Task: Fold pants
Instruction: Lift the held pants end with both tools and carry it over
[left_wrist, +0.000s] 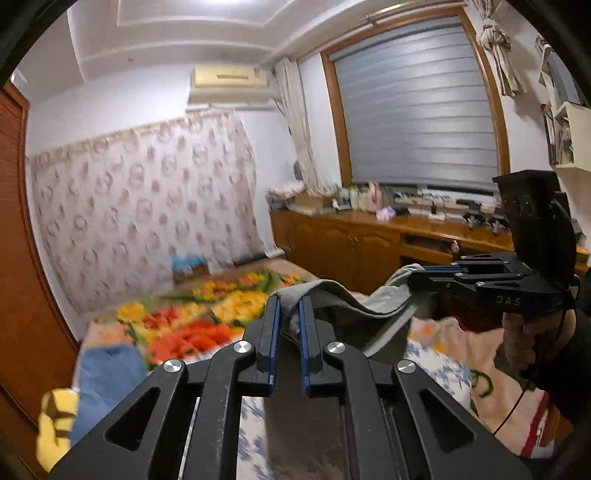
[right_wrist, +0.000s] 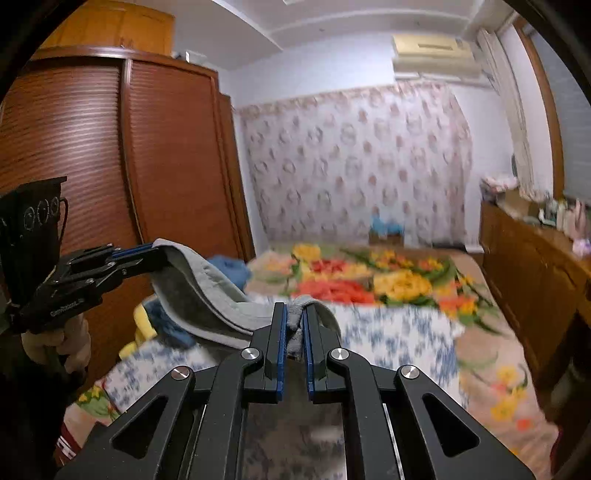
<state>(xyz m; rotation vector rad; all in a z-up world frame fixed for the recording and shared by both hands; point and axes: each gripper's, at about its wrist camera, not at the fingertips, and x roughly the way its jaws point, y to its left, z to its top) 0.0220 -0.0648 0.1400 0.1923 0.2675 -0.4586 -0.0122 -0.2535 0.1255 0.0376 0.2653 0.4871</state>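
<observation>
The left gripper (left_wrist: 290, 306) is seen at 6 o'clock in the left wrist view, with its two fingers closed tight on a fold of the gray pants (left_wrist: 343, 306). The right gripper (right_wrist: 293, 314) is seen at 6 o'clock in the right wrist view, and it is also pinched shut on the gray cloth. The pants are held up in the air between the two grippers — a band of gray cloth sags from one to the other, and the rest hangs down under the fingers.

In the left wrist view, the right gripper is seen again at 3 o'clock, held by a hand (left_wrist: 532, 339). In the right wrist view, the left gripper is seen at 9 o'clock, held by the other hand (right_wrist: 59, 345).

Below the pants a bed (right_wrist: 399, 332) is spread with a blue and white cloth. Farther out, at about 12 o'clock, a blanket with big red and yellow flowers (right_wrist: 369, 280) is laid over the bed. Blue clothes (left_wrist: 107, 373) are piled at 8 o'clock in the left wrist view.

Farther still, a brown wardrobe (right_wrist: 147, 147) is seen at 10 o'clock in the right wrist view. A long wooden cabinet (left_wrist: 351, 243) stands at 2 o'clock in the left wrist view — small things are crowded on its top. A flowered curtain (left_wrist: 147, 192) is hung on the far wall, and a window with gray blinds (left_wrist: 413, 110) is seen at 1 o'clock.
</observation>
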